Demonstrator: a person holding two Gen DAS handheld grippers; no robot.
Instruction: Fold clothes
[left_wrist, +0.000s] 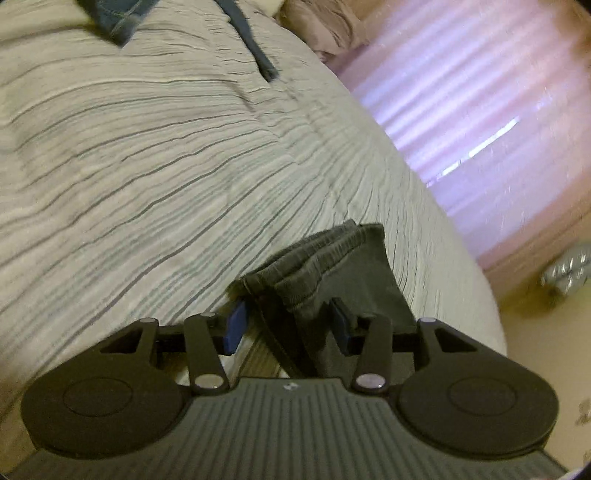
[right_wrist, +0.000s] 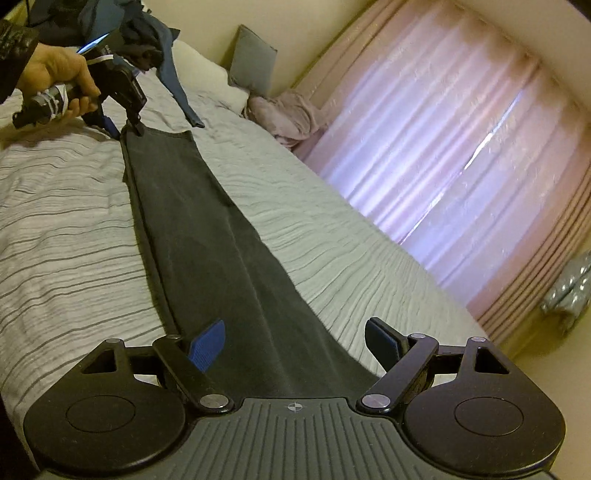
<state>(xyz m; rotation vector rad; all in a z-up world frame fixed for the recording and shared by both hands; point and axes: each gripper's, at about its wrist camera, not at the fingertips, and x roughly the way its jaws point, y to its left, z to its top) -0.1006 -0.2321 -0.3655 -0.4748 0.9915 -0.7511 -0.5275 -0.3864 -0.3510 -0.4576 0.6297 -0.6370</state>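
Left wrist view: the left gripper (left_wrist: 291, 325) sits low over the striped bed (left_wrist: 147, 166). The bunched waistband end of the dark trousers (left_wrist: 325, 273) lies between its blue fingers (left_wrist: 236, 325). The left one stands clear of the cloth and the jaws are parted, so this reads as a let-go, not a hold. Likely the end was set here to lay the garment out straight. Blue clothes (left_wrist: 118, 18) lie further up the bed and a pink curtain (left_wrist: 480, 129) hangs beside it.

Right wrist view: the right gripper (right_wrist: 295, 343) hovers over the near end of the dark trousers (right_wrist: 207, 229), its fingers (right_wrist: 207, 345) spread wide with nothing pinched. The garment runs as a long flat strip across the bed (right_wrist: 55, 221) to the left gripper (right_wrist: 125, 127), carried by a hand (right_wrist: 55, 74). A heap of clothes (right_wrist: 122, 29), pillows (right_wrist: 255, 59) and a pink blanket (right_wrist: 288, 110) crowd the head of the bed, but the strip itself lies unobstructed for a fold
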